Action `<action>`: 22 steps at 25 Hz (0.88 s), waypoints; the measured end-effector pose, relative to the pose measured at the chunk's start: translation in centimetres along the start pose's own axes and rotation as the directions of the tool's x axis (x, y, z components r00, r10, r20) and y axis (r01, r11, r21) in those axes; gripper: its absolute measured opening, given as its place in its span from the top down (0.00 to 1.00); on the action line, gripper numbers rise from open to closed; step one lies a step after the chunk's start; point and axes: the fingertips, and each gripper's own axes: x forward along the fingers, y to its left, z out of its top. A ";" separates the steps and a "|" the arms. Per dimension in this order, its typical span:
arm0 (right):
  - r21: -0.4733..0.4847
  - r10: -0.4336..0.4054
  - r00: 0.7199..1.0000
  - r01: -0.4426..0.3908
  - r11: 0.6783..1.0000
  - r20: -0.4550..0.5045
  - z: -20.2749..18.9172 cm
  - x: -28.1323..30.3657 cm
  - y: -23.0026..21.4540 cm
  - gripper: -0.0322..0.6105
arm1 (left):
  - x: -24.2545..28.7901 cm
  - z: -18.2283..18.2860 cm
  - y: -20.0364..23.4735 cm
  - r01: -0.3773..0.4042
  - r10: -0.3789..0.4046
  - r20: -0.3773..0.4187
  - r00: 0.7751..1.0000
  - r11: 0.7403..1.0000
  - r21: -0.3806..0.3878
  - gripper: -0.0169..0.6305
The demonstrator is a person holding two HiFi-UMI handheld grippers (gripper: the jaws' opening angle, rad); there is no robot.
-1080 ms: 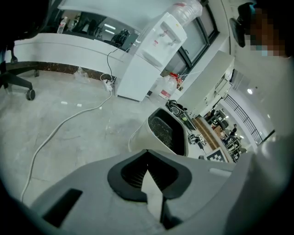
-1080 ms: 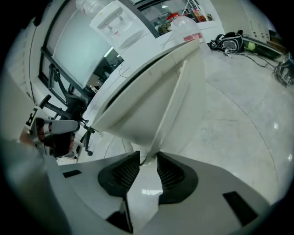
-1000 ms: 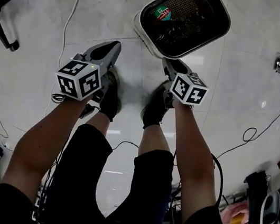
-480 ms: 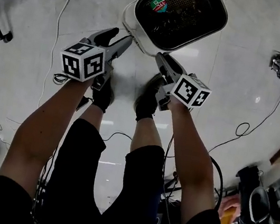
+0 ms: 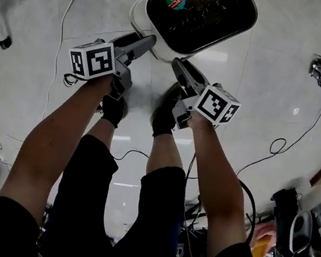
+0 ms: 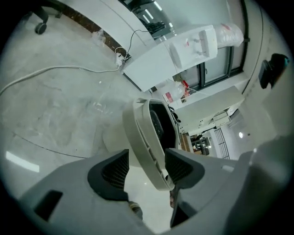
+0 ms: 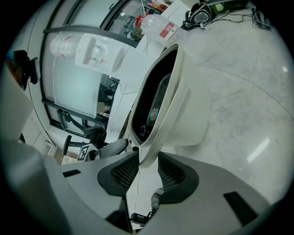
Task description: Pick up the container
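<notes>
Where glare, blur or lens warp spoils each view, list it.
Head view: the fisheye bows the floor, and a bright glare patch sits on it beside the container. Left gripper view: the corners are dark and vignetted, with a glare streak on the floor at low left. Right gripper view: the window frames curve strongly, and another glare streak lies on the floor at right.

lab-type office: polished stone floor (image 5: 21,82), loose cables (image 5: 276,141) right of right claw (image 5: 180,70), glass partitions (image 7: 76,73) beyond it.
</notes>
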 end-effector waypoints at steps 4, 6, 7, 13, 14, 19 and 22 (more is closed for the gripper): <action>0.018 0.018 1.000 -0.018 1.000 0.004 0.2 0.0 0.4 0.77 | 0.7 0.9 -0.7 -0.003 0.003 0.032 0.999 1.000 0.003 0.69; 0.027 0.021 1.000 -0.021 0.999 0.009 0.4 -0.4 0.8 0.76 | 0.4 1.1 -1.1 -0.012 0.012 0.040 0.999 1.000 -0.008 0.71; 0.024 0.016 1.000 -0.016 1.000 0.013 0.5 -0.6 1.0 0.76 | 0.1 1.3 -1.4 -0.012 0.013 0.043 0.999 1.000 -0.022 0.72; -0.059 -0.057 0.998 0.059 0.997 0.025 1.9 -2.7 2.6 0.75 | -0.9 2.2 -4.3 -0.042 0.046 0.053 0.998 0.996 -0.085 0.74; -0.088 -0.065 0.998 0.067 0.994 0.023 2.3 -3.0 3.0 0.74 | -1.0 2.5 -4.8 -0.048 0.053 0.061 0.997 0.995 -0.092 0.75; -0.276 -0.095 0.995 0.100 0.956 0.032 5.2 -5.2 4.8 0.75 | -1.1 4.0 -7.5 -0.078 0.088 0.104 0.991 0.993 -0.093 0.75; -0.295 -0.112 0.991 0.127 0.947 0.067 7.3 -6.7 4.7 0.75 | -0.2 4.8 -9.8 -0.045 0.055 0.121 0.991 0.995 -0.086 0.75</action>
